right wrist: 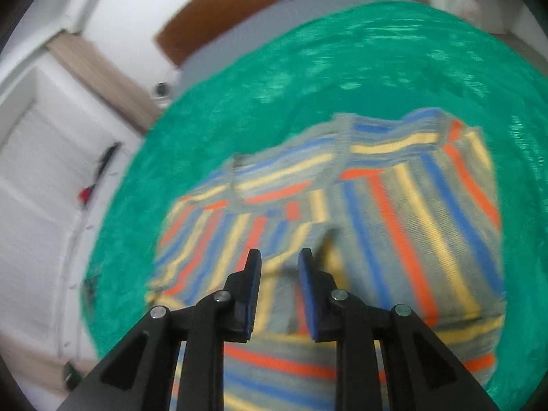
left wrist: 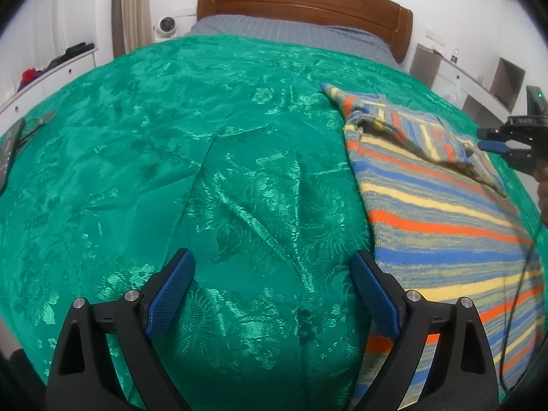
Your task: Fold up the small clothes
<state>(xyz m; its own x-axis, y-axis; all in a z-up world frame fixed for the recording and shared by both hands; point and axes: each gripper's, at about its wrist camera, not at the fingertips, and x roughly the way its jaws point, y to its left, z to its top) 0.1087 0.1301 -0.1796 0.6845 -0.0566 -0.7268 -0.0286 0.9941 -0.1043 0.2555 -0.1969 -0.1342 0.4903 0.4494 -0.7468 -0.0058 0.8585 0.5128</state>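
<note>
A striped knit sweater (left wrist: 428,205) in blue, orange, yellow and grey lies flat on the green bedspread (left wrist: 171,154), toward the bed's right side. One sleeve (left wrist: 411,130) is folded across its upper body. My left gripper (left wrist: 272,255) stands wide open over bare bedspread, just left of the sweater's lower edge, holding nothing. My right gripper (left wrist: 480,138) hovers at the sweater's far right by the folded sleeve. In the blurred right wrist view it (right wrist: 280,253) is above the sweater (right wrist: 394,198) with a narrow gap between its jaws and no cloth pinched.
A wooden headboard (left wrist: 301,0) and grey sheet (left wrist: 291,34) are at the far end. A white dresser (left wrist: 51,72) runs along the left, shelves (left wrist: 479,78) on the right. A dark flat device (left wrist: 8,150) lies at the bed's left edge. A black cable (left wrist: 513,291) crosses the sweater.
</note>
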